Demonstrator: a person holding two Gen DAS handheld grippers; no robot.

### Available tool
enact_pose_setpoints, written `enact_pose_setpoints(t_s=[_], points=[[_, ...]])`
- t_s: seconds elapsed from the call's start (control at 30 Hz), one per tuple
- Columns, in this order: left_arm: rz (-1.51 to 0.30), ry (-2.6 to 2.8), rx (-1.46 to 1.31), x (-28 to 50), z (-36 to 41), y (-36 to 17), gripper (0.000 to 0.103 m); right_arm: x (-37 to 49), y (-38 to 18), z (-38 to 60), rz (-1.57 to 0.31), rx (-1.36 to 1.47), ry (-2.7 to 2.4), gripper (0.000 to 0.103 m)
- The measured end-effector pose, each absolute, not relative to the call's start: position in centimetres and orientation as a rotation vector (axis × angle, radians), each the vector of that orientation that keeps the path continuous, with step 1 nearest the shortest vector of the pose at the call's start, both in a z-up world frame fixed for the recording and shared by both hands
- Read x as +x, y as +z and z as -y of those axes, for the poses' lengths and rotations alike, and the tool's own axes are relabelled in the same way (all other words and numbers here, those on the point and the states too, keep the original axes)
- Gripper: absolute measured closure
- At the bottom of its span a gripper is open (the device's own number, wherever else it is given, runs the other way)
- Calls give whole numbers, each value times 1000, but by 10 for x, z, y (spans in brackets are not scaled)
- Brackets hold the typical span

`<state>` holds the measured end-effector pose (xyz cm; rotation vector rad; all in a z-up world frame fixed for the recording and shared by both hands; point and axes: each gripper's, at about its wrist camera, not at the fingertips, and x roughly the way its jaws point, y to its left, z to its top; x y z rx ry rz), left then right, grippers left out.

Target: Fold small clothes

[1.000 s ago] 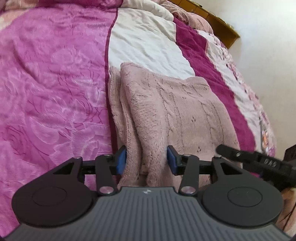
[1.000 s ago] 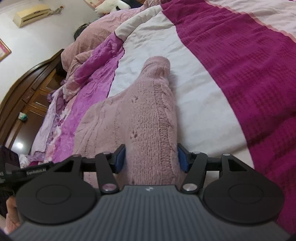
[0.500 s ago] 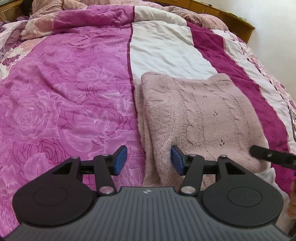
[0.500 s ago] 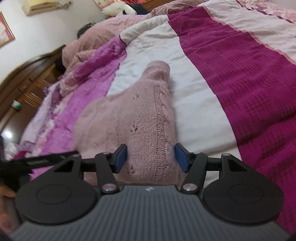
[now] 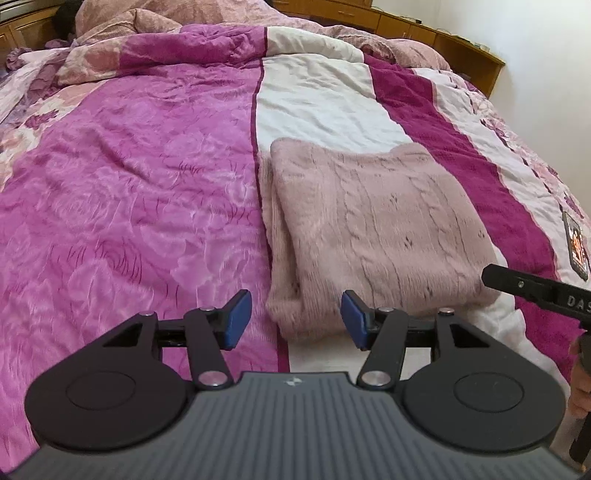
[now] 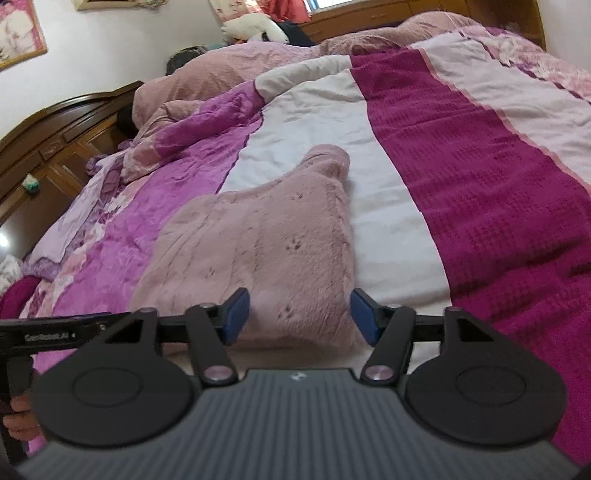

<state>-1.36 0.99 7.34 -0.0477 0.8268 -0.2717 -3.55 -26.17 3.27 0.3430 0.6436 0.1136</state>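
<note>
A pale pink knitted sweater [image 5: 373, 229] lies folded flat on the bed, across the white and magenta stripes of the bedspread [image 5: 122, 206]. My left gripper [image 5: 295, 319] is open and empty, just short of the sweater's near left corner. My right gripper [image 6: 297, 315] is open and empty at the sweater [image 6: 258, 254] near edge, its jaws wide on either side of the cloth without holding it. A rounded folded part of the sweater sticks out at the far end in the right wrist view. The right gripper's arm shows at the right edge of the left wrist view [image 5: 543, 291].
Rumpled pink bedding [image 5: 122, 26] is heaped at the head of the bed. A dark wooden headboard [image 6: 55, 125] stands at the left in the right wrist view. A phone [image 5: 576, 245] lies near the bed's right edge. A white wall [image 5: 546, 37] is at the right.
Both grippers have opened wider and drawn back and up from the sweater. The sweater now lies released on the bed.
</note>
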Motion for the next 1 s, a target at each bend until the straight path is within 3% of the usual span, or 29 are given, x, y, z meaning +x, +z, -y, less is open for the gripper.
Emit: enact_pose_setpoints(t_s=[0.07,0.17,0.3,0.5,0.7,0.83,1.0], points=[[-836,-252,-40,-20,-7,69,32,-42,32,257,-635,314,117,35],[-880,-218,-6,-24,2,59,29,-48,28,248,-644,250,100,34],[-953,-193,5,-24,12,45,28,-52,19,242,-684,211,70,20],[-1025,-146,16,-18,27,23,26,-46,4,238,-759,186,29,20],[-1014,-131,40,-15,35,17,18,-42,-15,239,-826,217,15,20],[-1009,-126,30,-15,35,16,14,-42,-17,239,-813,245,24,11],[-1016,-126,20,-13,35,15,11,-42,-19,232,-805,222,16,10]])
